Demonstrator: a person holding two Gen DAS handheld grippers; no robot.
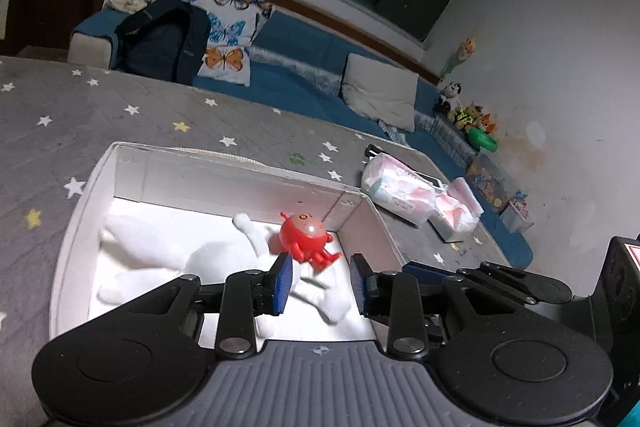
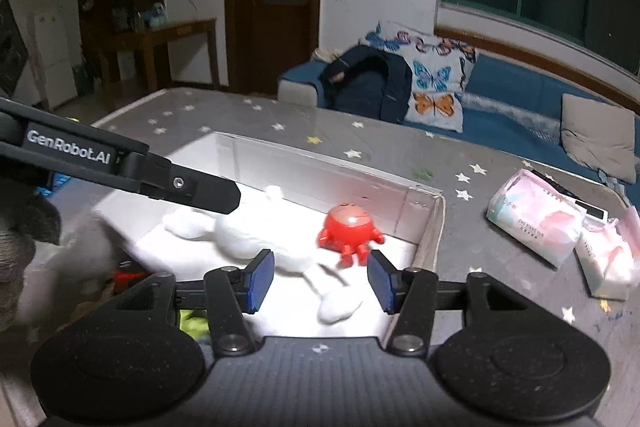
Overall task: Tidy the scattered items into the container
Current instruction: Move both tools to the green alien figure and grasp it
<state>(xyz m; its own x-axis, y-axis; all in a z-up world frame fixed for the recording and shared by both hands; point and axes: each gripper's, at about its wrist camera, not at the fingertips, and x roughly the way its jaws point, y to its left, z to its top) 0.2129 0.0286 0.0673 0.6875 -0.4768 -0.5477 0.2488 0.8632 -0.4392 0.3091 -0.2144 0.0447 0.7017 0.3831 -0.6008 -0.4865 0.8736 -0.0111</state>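
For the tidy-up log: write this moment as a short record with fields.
container: white box on the star-patterned grey surface
in container: white plush toy; red octopus toy lying on the plush toy near the box's right wall
outside container: pink tissue packs on the surface, to the right of the box
left gripper: fingers open, nothing between them, above the box
right gripper: fingers open, nothing held
background: blue sofa with butterfly cushions

"GenRobot.AI" printed white on black arm of left claw (image 2: pixel 176 183).
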